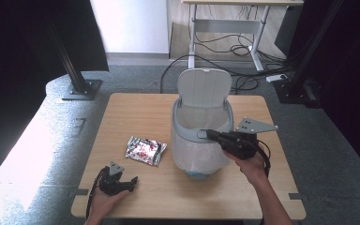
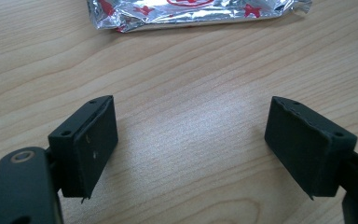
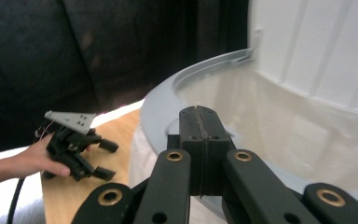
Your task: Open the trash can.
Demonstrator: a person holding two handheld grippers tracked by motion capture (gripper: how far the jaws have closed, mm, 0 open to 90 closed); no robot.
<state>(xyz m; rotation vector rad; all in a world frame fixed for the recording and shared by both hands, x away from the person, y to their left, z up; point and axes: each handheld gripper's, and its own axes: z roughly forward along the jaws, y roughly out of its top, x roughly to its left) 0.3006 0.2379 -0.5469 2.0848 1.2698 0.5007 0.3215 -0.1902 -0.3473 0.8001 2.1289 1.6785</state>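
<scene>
A grey bin [image 1: 183,125] with a white liner stands at the middle of the wooden table [image 1: 122,112], its lid [image 1: 203,86] raised at the back. My right gripper [image 1: 209,134] is shut, its tips over the bin's near rim [image 3: 161,109]. In the right gripper view the pads [image 3: 198,112] meet with nothing seen between them. A silver and red foil packet [image 1: 145,150] lies flat to the left of the bin. My left gripper [image 1: 132,184] rests near the table's front left, open, with bare wood between its jaws [image 2: 190,102] and the packet [image 2: 191,11] just ahead.
The table's front edge runs close under both hands. Behind the table are a desk frame [image 1: 225,28], loose cables on the floor, and black stand feet [image 1: 79,89] at both sides. The other hand with its gripper [image 3: 108,160] lies beyond the bin.
</scene>
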